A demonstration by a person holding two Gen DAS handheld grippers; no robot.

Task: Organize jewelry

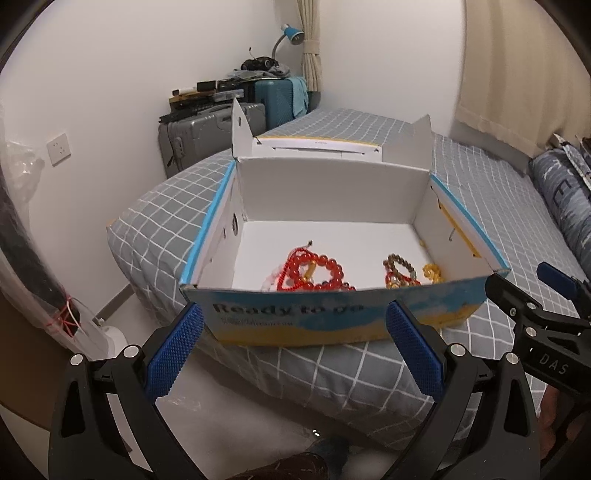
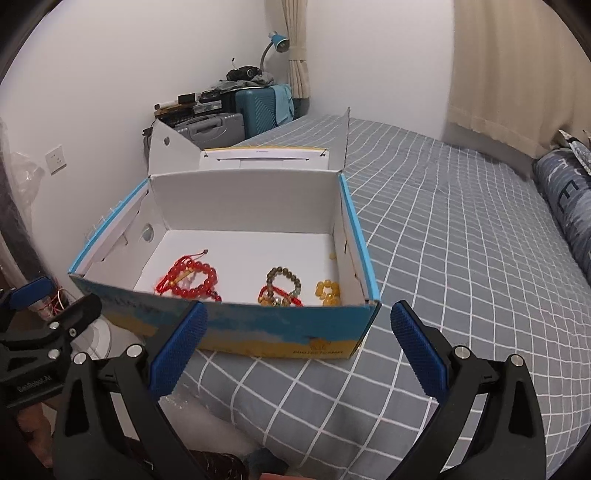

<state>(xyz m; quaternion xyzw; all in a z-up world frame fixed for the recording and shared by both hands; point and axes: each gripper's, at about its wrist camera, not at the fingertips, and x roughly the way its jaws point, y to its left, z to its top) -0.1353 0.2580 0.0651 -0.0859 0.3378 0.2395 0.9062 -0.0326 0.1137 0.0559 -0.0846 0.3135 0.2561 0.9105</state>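
Jewelry lies in an open cardboard box (image 1: 332,317) near the corner of a bed (image 2: 461,229) with a grey checked cover: a red bead bracelet (image 2: 195,280) to the left, a brown bead bracelet (image 2: 282,282) with red cord in the middle, and a small cluster of amber beads (image 2: 328,291) to the right, all close behind the box's front wall. The right wrist view shows all three pieces almost whole; in the left wrist view the front wall cuts off their lower parts, and the printed words "Ready to go" are readable there. The left gripper (image 1: 293,332) has its blue-padded fingers spread wide with nothing between them, just before the box front. The right gripper (image 2: 297,328) is likewise spread wide and empty, near the box's right front corner. Each view catches the other gripper only partly at its edge. Suitcases (image 1: 207,129) and a blue lamp (image 1: 291,33) stand against the far wall; the small items piled on the suitcases are hard to make out.
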